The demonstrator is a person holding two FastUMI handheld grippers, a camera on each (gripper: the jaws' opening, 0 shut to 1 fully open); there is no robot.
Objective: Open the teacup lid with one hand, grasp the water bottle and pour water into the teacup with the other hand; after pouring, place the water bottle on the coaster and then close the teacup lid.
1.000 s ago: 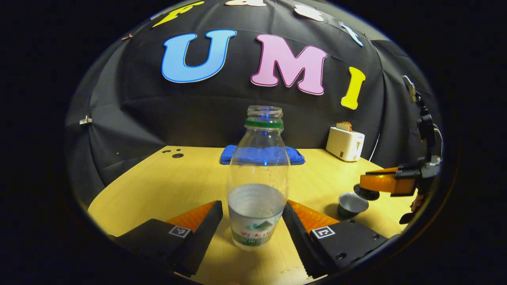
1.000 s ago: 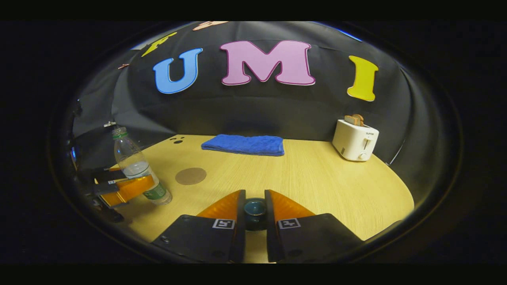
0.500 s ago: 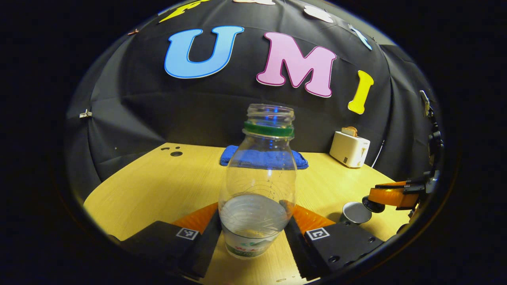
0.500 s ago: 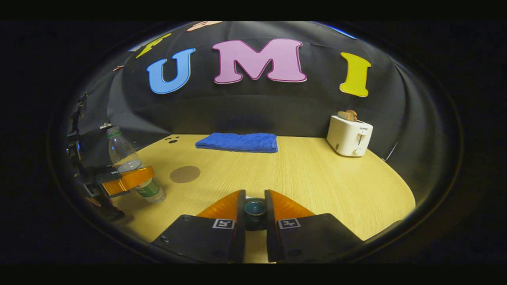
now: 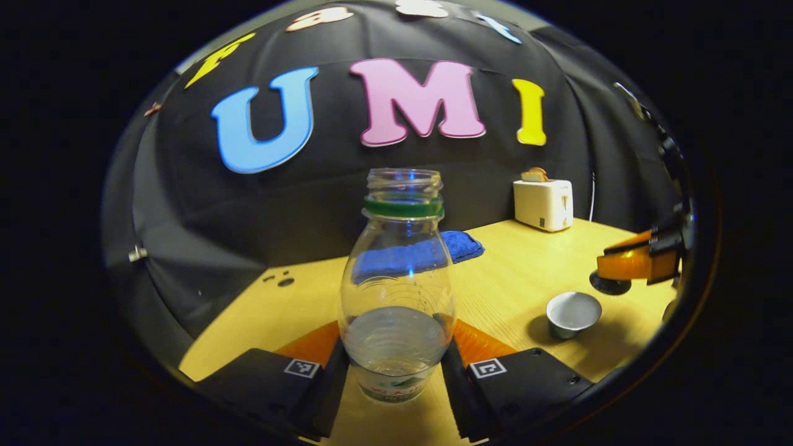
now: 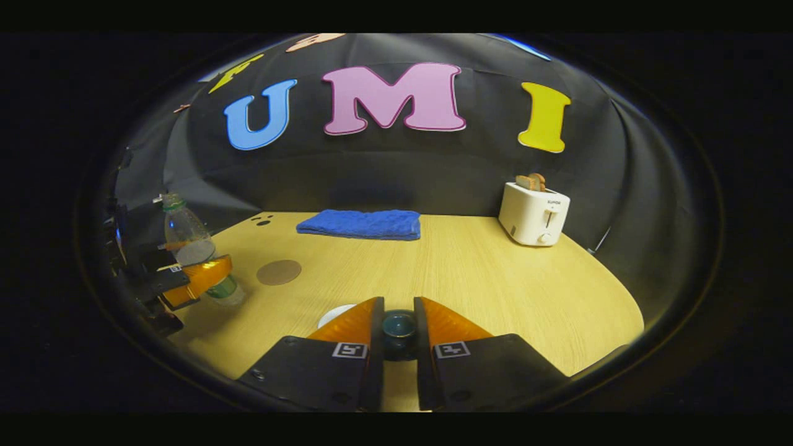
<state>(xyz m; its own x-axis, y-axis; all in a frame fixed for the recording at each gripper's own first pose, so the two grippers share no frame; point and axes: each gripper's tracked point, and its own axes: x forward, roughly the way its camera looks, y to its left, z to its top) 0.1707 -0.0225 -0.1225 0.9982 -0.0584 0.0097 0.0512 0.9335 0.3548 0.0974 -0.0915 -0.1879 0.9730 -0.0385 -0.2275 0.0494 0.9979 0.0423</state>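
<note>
The left tongs are clamped on the lower body of the uncapped bottle, both fingers pressed to its sides; it stands upright, about a third full. The open teacup sits on the desk at 3 o'clock in the left gripper view. Just above it, the right tongs grip the dark lid. In the right gripper view, the coaster lies at 10 o'clock, near the bottle.

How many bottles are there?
1. The water bottle stands between the left gripper's fingers, at the table's left side near the coaster.
</note>
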